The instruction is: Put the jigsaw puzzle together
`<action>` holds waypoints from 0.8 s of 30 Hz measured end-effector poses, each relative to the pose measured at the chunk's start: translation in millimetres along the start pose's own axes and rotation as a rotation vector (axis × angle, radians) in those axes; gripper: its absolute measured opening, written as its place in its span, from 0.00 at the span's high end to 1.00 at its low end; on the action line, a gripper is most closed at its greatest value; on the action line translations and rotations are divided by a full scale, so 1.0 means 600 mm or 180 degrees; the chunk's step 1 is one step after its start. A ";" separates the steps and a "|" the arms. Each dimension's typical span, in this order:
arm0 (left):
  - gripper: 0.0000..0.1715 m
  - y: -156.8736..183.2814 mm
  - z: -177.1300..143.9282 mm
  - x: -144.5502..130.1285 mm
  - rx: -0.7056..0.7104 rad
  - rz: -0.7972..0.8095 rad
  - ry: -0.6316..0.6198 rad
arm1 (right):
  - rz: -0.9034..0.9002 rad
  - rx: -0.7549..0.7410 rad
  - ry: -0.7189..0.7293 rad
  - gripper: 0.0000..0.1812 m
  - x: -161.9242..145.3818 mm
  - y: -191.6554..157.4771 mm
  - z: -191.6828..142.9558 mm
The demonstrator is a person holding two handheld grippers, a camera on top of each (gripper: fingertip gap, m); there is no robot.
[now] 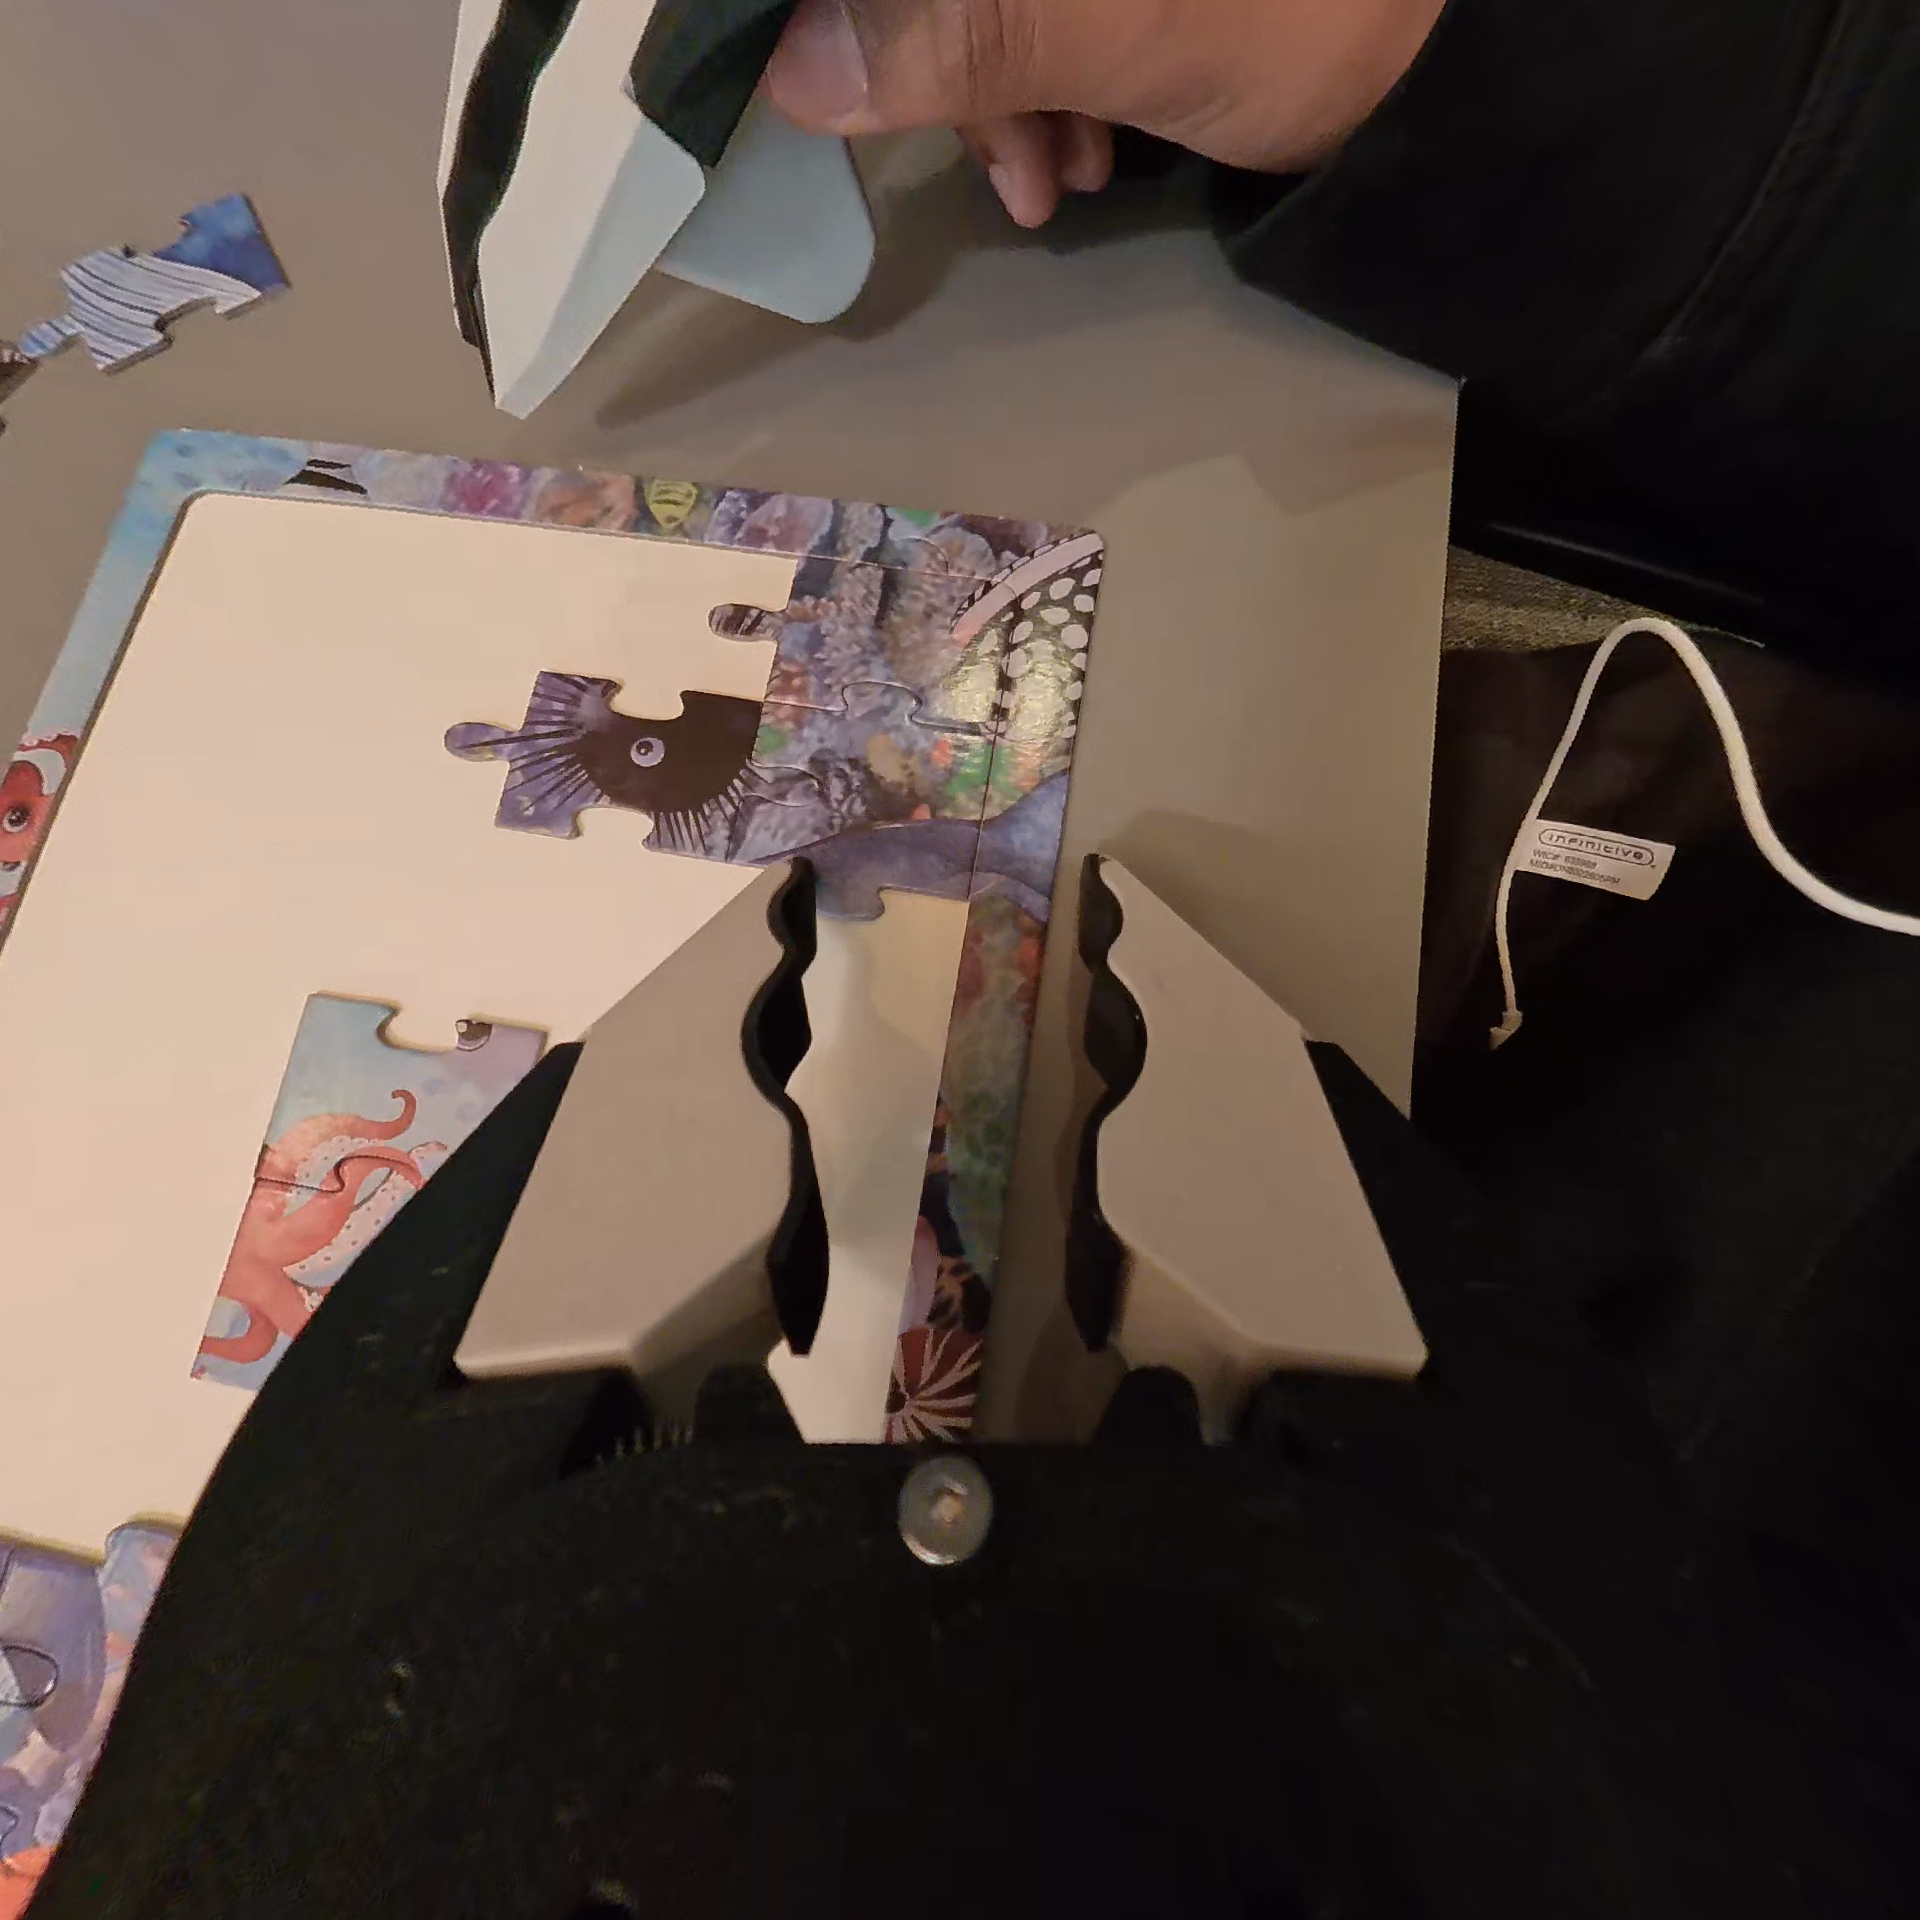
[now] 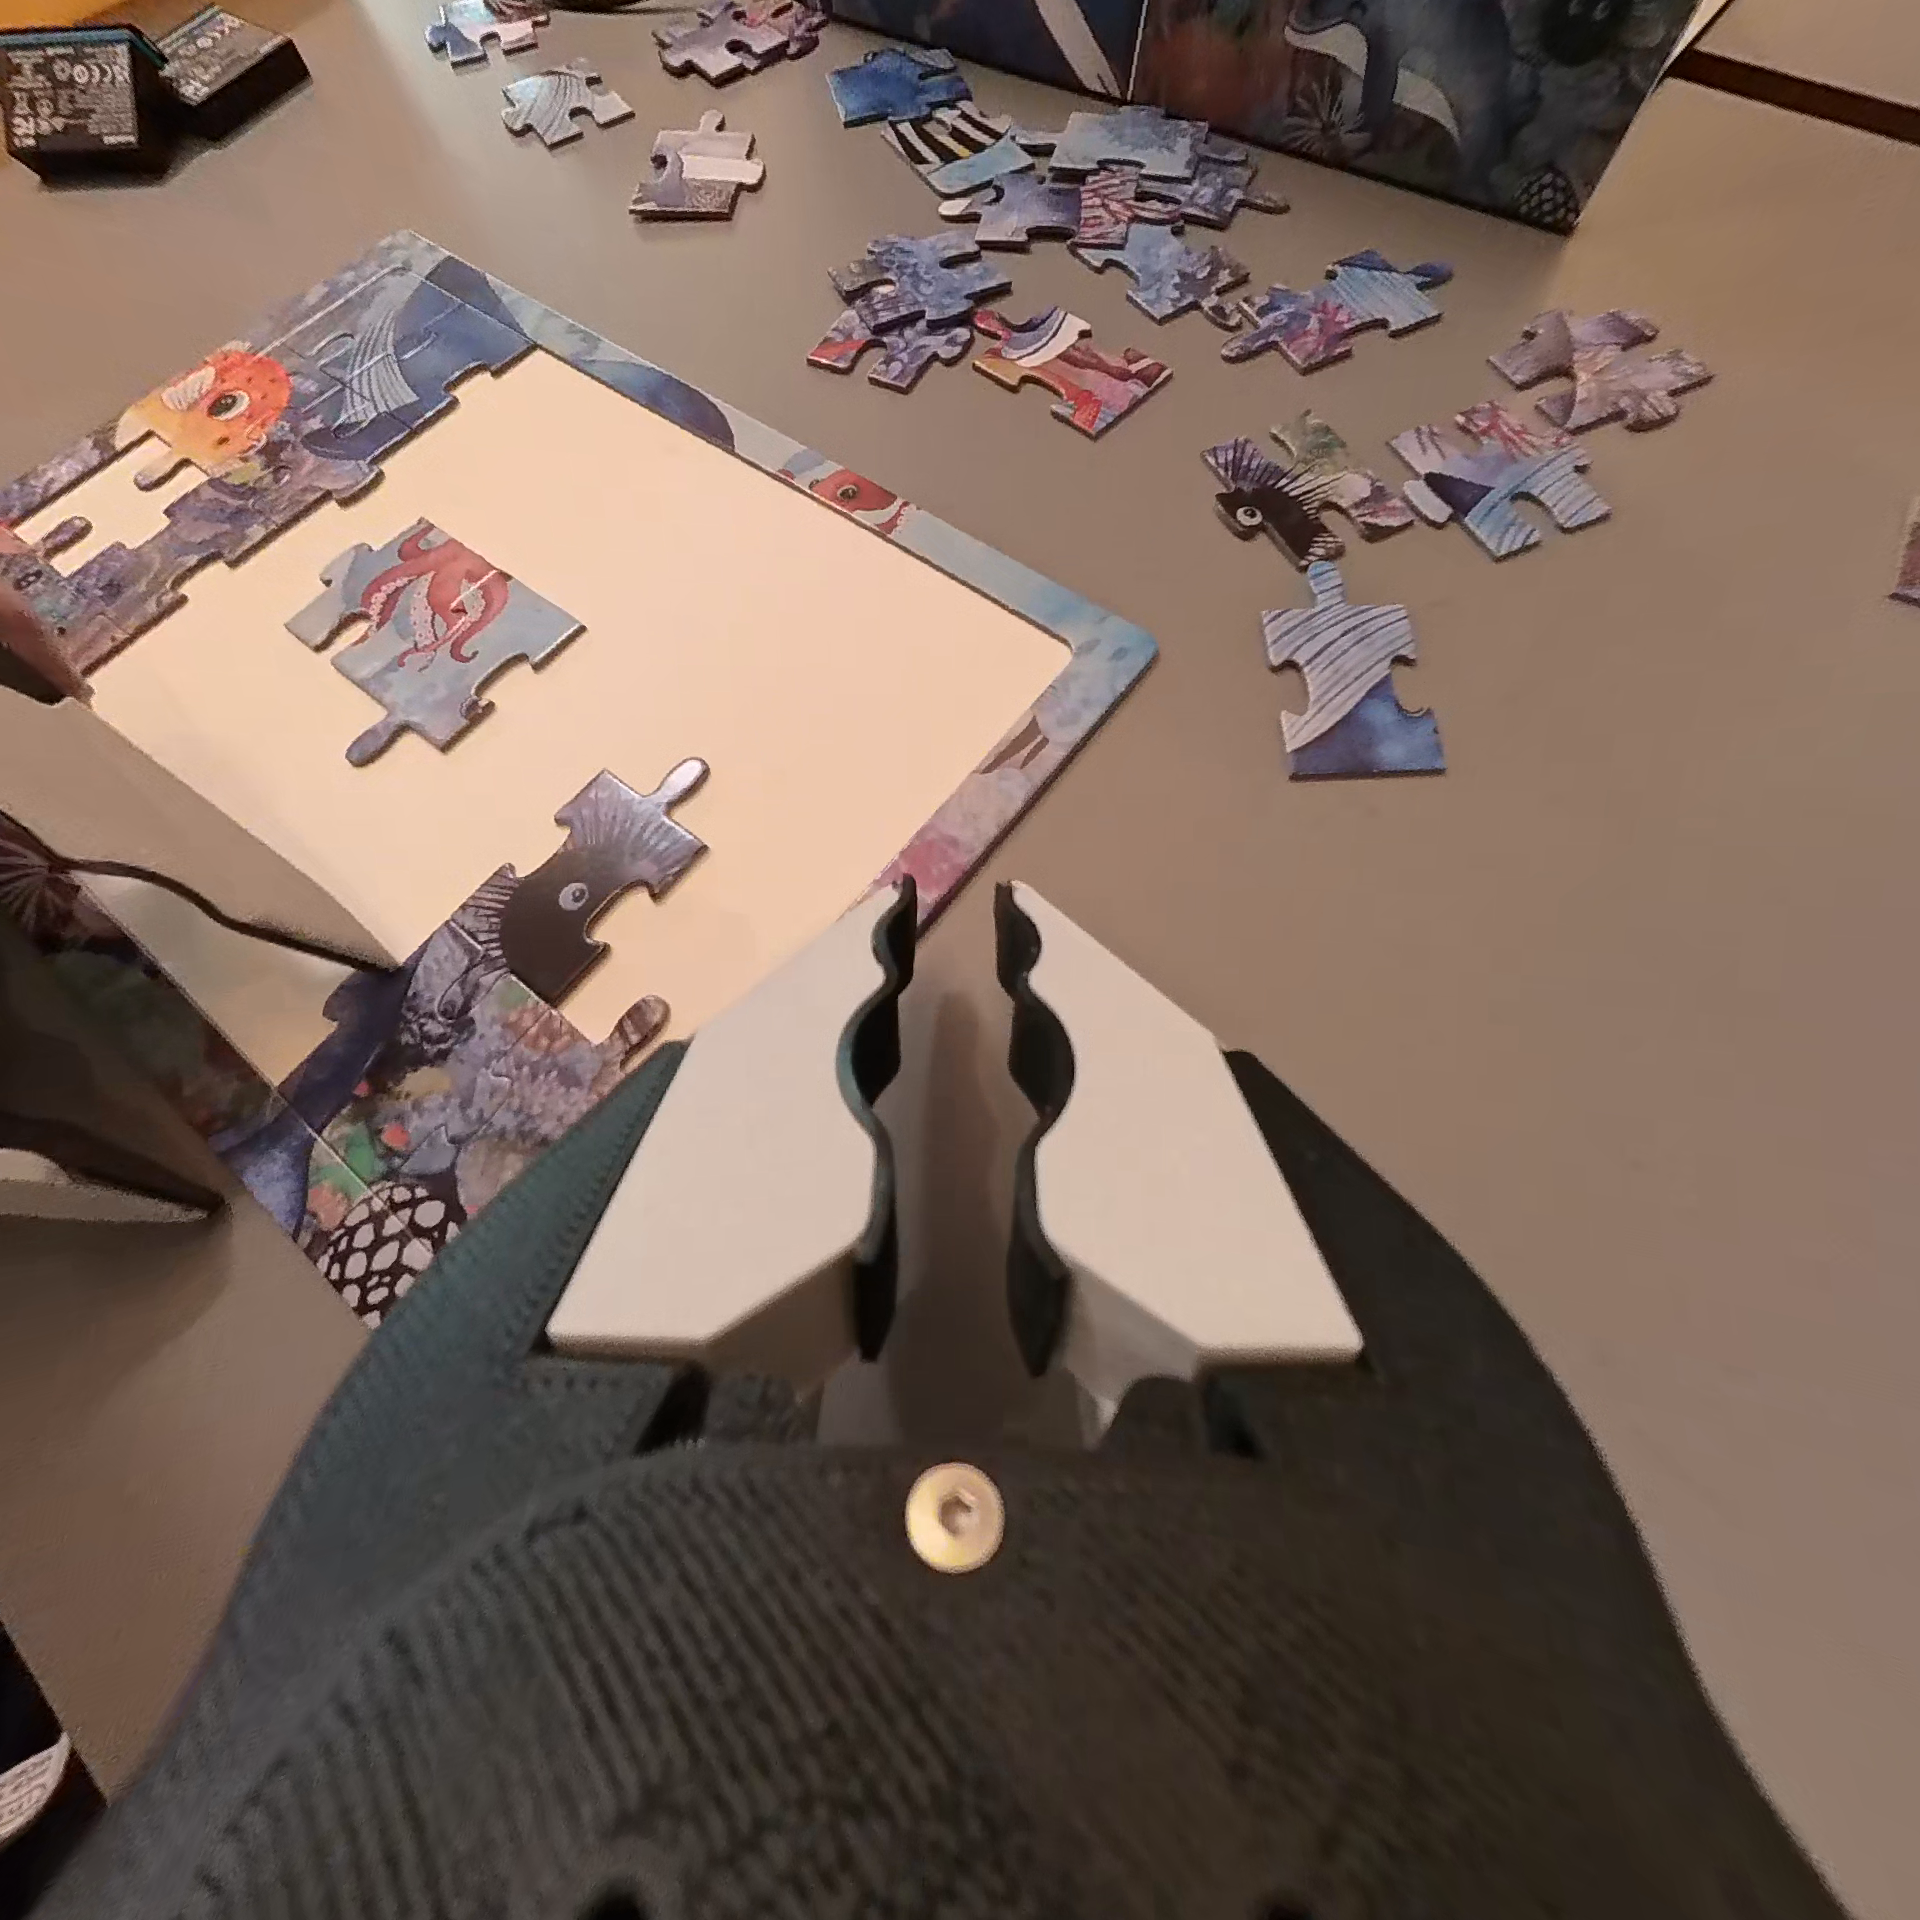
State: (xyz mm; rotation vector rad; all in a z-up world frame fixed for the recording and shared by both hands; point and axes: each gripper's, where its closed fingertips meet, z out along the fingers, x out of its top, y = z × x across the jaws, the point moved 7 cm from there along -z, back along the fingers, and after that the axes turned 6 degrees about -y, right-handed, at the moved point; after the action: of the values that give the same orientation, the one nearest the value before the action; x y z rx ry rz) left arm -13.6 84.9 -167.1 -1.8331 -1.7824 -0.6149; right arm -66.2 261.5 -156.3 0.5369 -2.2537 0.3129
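a: puzzle tray (image 2: 1112,644) flat on the grey table (image 2: 1455,987), mostly bare cream inside — an octopus cluster (image 2: 436,613) sits alone mid-tray, and a black urchin piece (image 2: 582,894) is joined to the coral corner.

b: left claw (image 1: 940,883) hangs over the tray's edge, jaws wide apart, nothing in them. right claw (image 2: 954,896) sits just off the tray's corner, a narrow gap between its fingers, also empty.

a: around it — loose pieces (image 2: 1091,197) scattered beyond the tray, a striped one (image 2: 1351,675) nearest, the puzzle box (image 2: 1351,94) behind them, dark blocks (image 2: 135,83) far left.

b: left claw's body hides the tray's near side. a hand (image 1: 1039,94) on the right claw is cut off at the top edge.
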 end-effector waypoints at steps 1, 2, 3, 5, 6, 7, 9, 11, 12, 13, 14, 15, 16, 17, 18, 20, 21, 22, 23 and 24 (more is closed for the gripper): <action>0.72 0.000 0.000 0.000 0.0005 0.0005 0.0000 | 0.0005 0.0002 0.0002 0.93 0.000 0.000 0.000; 0.73 0.000 0.000 0.000 0.0014 0.0008 0.0001 | 0.0012 -0.0001 0.0004 0.94 0.000 0.001 0.000; 0.74 0.001 0.001 0.001 0.0014 0.0017 0.0001 | 0.0023 -0.0005 0.0009 0.95 0.000 0.001 -0.001; 0.74 0.002 0.001 0.001 0.0025 0.0030 0.0003 | 0.0047 0.0004 0.0016 0.96 0.000 0.003 -0.001; 0.74 0.002 0.001 0.001 0.0022 0.0027 0.0002 | 0.0056 0.0013 0.0019 0.96 0.000 0.003 -0.001; 0.74 0.001 0.001 0.001 0.0016 0.0022 0.0001 | 0.0062 0.0021 0.0023 0.96 0.001 0.003 -0.001; 0.74 0.001 0.001 0.001 0.0009 0.0019 -0.0001 | 0.0066 0.0028 0.0034 0.96 0.001 0.003 -0.002; 0.74 0.000 0.001 0.000 0.0026 0.0045 -0.0005 | 0.0066 0.0026 0.0037 0.96 0.001 0.003 -0.002; 0.74 -0.001 0.000 0.000 0.0040 0.0051 -0.0004 | 0.0066 0.0026 0.0036 0.95 0.001 0.003 -0.002; 0.74 -0.003 0.000 -0.001 0.0058 0.0050 -0.0006 | 0.0068 0.0027 0.0036 0.95 0.001 0.004 -0.002; 0.74 -0.006 -0.001 -0.002 0.0076 0.0042 -0.0008 | 0.0069 0.0029 0.0038 0.95 0.001 0.004 -0.002; 0.76 -0.008 -0.002 -0.003 0.0087 0.0034 -0.0008 | 0.0072 0.0032 0.0040 0.95 0.001 0.004 -0.002; 0.85 -0.010 -0.004 -0.003 0.0101 0.0035 -0.0006 | 0.0075 0.0036 0.0042 0.95 0.001 0.004 -0.002; 0.93 -0.014 -0.005 -0.005 0.0166 0.0048 -0.0021 | 0.0079 0.0041 0.0045 0.95 0.001 0.004 -0.002; 0.95 -0.019 -0.005 -0.007 0.0274 0.0067 -0.0037 | 0.0083 0.0046 0.0046 0.95 0.001 0.004 -0.002; 0.94 -0.023 -0.006 -0.010 0.0343 0.0103 -0.0045 | 0.0089 0.0051 0.0050 0.95 0.001 0.004 -0.002; 0.93 -0.023 -0.007 -0.010 0.0328 0.0089 -0.0053 | 0.0092 0.0052 0.0051 0.95 0.001 0.005 -0.002; 0.90 -0.023 -0.008 -0.010 0.0315 0.0072 -0.0056 | 0.0094 0.0054 0.0051 0.95 0.001 0.005 -0.002; 0.89 -0.024 -0.008 -0.011 0.0295 0.0057 -0.0052 | 0.0098 0.0057 0.0050 0.95 0.001 0.005 -0.002; 0.88 -0.024 -0.009 -0.011 0.0261 0.0034 -0.0045 | 0.0101 0.0059 0.0048 0.95 0.001 0.005 -0.002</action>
State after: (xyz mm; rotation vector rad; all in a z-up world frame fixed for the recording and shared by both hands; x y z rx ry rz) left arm -27.8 76.3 -166.6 -1.7950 -1.7791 -0.5183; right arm -67.3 264.4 -155.2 0.5074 -2.2486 0.3531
